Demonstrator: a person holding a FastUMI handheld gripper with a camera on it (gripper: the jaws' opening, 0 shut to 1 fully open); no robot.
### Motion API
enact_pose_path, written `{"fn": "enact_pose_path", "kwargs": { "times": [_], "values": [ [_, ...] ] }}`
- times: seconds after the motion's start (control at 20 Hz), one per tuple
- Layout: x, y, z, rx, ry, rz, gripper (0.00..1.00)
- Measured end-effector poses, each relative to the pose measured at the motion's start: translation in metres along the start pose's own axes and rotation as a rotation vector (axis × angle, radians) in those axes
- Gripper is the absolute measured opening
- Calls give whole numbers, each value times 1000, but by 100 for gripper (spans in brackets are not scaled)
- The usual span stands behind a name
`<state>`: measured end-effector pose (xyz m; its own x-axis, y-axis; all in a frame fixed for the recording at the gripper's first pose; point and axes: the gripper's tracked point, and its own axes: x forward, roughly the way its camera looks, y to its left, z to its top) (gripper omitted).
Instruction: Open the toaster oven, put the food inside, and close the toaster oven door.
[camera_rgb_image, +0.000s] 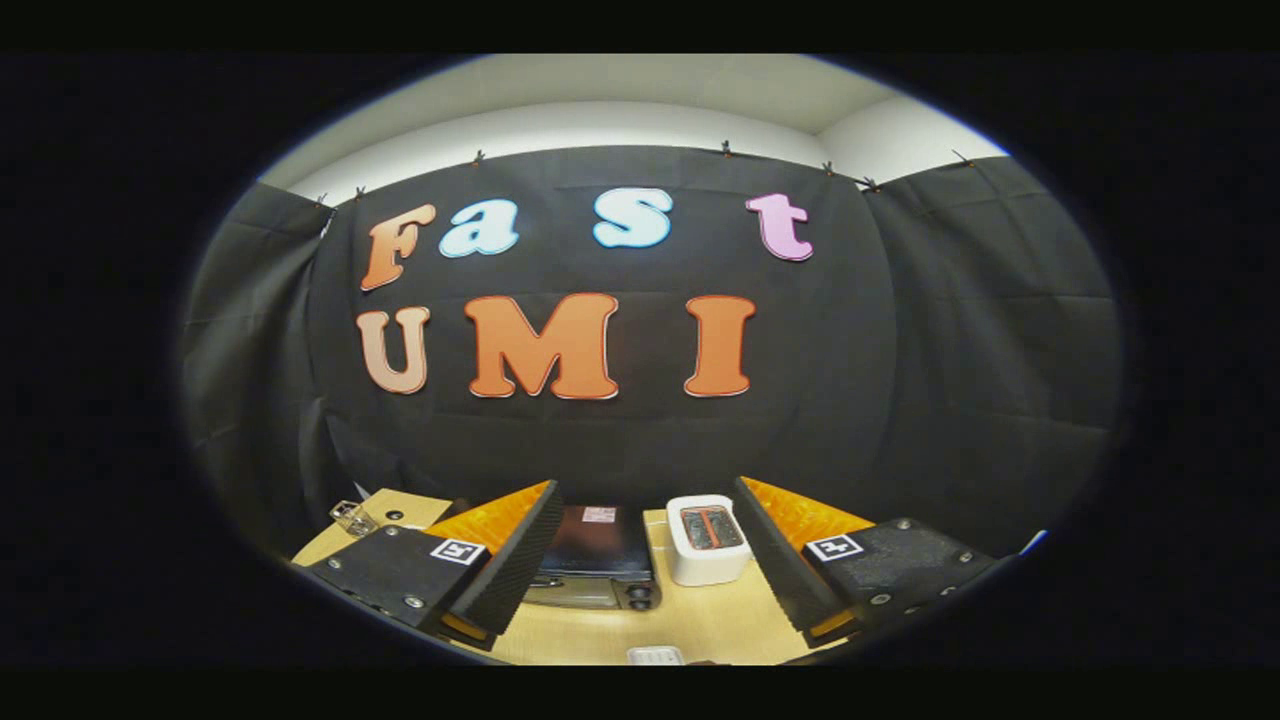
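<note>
Tool (645, 560) spread wide, gripping nothing; between its fingers on the counter (700, 625), the toaster oven (598, 560) at eleven o'clock, a white toaster (708, 540) at one.

No word or number is showing clearly enough to read. A square black-and-white marker tag (458, 551) is sitting on each finger of the gripper (646, 492), whose fingers are standing wide apart, gripping nothing. A small pale label (599, 514) is lying on top of the toaster oven (600, 548), too blurred to make out.
</note>
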<state>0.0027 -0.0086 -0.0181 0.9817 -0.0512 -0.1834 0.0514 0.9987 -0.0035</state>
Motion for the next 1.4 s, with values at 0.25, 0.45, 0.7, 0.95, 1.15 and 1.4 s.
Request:
{"fn": "enact_pose_path", "kwargs": {
  "times": [0.25,0.45,0.7,0.95,1.15,1.4],
  "values": [
    [3,-16,3,0,-13,33,100],
    [2,-26,7,-17,-32,55,100],
    [8,-32,14,-4,-60,79,100],
    [14,-39,5,-3,-55,92,100],
    [20,-49,2,-14,-60,70,100],
    [24,-57,2,8,-69,58,100]
  ]
}}
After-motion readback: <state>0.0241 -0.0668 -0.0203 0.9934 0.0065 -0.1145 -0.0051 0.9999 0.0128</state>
